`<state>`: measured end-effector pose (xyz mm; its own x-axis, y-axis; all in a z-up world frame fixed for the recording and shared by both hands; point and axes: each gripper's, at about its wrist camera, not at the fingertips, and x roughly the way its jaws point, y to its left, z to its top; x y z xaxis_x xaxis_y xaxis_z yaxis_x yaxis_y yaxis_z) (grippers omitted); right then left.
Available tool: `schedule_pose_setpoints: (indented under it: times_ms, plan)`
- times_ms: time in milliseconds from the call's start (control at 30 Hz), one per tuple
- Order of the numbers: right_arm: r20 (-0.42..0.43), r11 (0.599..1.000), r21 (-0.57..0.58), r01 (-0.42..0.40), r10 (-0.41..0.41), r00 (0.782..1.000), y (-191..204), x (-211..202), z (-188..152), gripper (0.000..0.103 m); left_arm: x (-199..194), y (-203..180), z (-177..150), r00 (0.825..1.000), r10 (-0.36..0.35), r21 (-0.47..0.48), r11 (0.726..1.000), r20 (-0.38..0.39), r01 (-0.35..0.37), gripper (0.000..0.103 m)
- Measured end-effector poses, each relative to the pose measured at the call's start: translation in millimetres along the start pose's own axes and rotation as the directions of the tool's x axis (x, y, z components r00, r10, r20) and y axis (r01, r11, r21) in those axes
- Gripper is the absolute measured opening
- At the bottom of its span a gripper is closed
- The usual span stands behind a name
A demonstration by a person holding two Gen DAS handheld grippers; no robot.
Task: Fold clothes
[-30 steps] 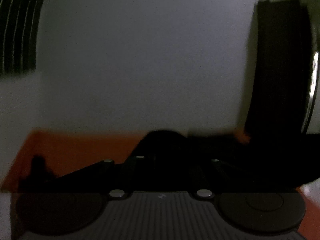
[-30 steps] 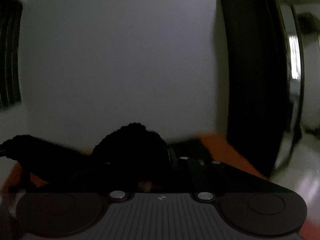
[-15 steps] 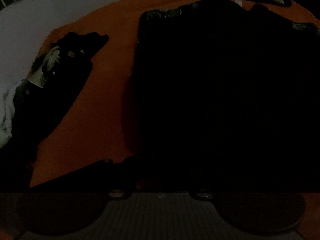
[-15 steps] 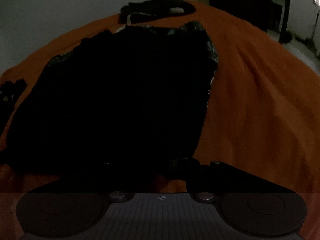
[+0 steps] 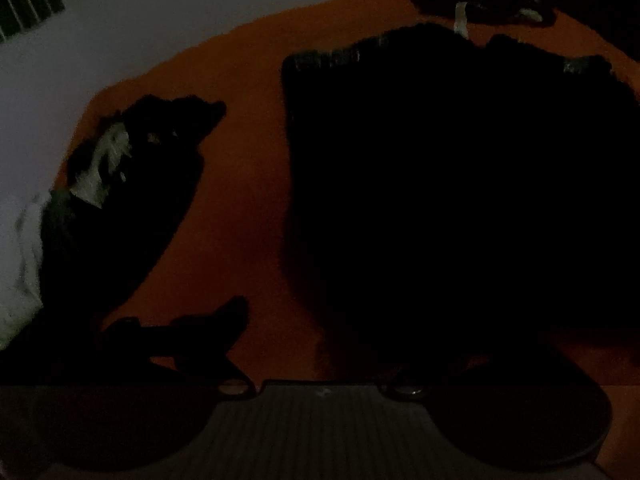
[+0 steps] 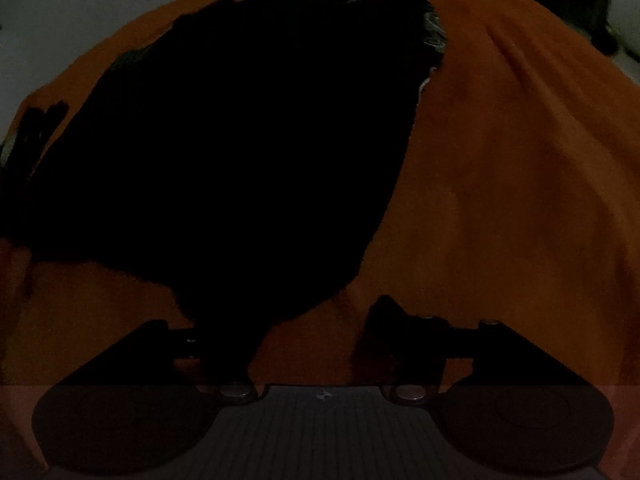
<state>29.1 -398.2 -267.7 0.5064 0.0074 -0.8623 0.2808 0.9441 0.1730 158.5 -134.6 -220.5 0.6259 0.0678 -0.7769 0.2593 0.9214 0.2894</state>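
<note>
Dark garment (image 6: 248, 140) spread flat on orange bedcover (image 6: 500, 180). Right gripper (image 6: 316, 332) spread, near hem beside one finger. Left gripper (image 5: 344, 344) at near edge (right finger lost in shadow; state indeterminate).

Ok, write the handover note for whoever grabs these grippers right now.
Left gripper: open, low over the near edge of the big black garment; right finger lost in the dark cloth.
Right gripper: open, empty, the garment's near corner between its fingers.
Garment lies spread on the orange bedsheet.
Another dark garment with white patches lies at the left, a third at the far end.
No fold visible yet; all folding remains. Very dim light.
</note>
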Motion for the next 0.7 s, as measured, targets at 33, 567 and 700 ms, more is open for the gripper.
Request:
schedule_pose_setpoints:
  times_ms: [33,567,700]
  plan:
    - [-0.003,1.0,-0.004,-0.003,0.003,1.0,-2,-3,1,0.06,-2,5,2,1.0,-0.003,-0.003,1.0,0.008,0.003,0.087]
    - [0.051,0.959,0.274,-0.067,0.055,0.997,-41,-38,15,0.061,-18,85,-59,0.996,-0.067,0.07,0.995,-0.051,0.071,0.097]
    - [0.104,0.945,0.317,-0.074,0.044,0.994,-18,-42,24,0.055,-14,119,-50,0.982,-0.171,-0.062,0.984,-0.075,0.167,0.098]
